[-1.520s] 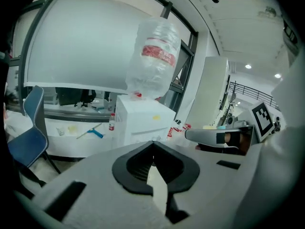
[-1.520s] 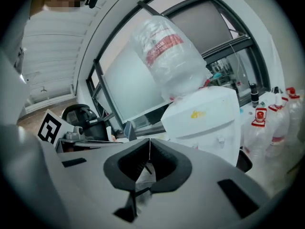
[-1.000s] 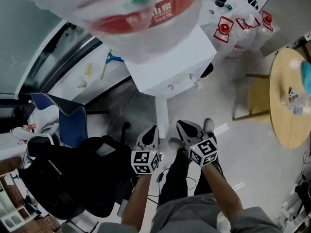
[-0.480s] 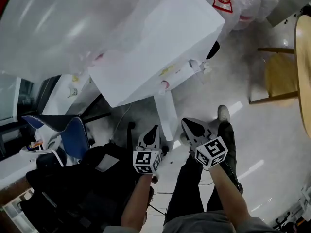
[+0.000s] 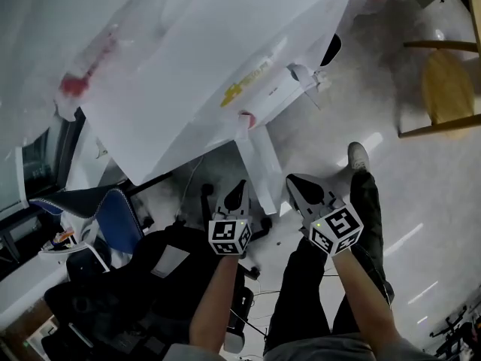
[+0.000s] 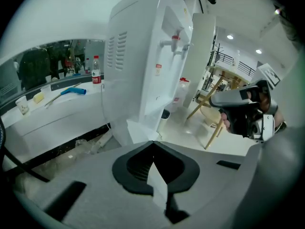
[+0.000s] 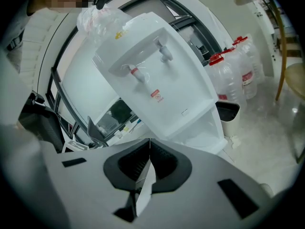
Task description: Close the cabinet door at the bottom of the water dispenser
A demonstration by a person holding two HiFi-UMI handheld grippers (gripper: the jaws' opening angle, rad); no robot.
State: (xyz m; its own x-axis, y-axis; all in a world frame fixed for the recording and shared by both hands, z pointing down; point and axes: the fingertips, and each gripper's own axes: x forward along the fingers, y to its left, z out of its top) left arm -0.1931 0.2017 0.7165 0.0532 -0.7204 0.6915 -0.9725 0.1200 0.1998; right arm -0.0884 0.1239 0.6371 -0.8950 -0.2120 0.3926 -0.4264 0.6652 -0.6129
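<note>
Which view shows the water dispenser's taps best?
Right gripper view: it faces the front of the water dispenser, with both taps unobstructed. Left gripper view shows the taps side-on; head view sees them from above, blurred.

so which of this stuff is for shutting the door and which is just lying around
For the job: dispenser, cabinet door, left gripper, right gripper.
Lying about: spare bottles, wooden chair, blue chair, bin.
</note>
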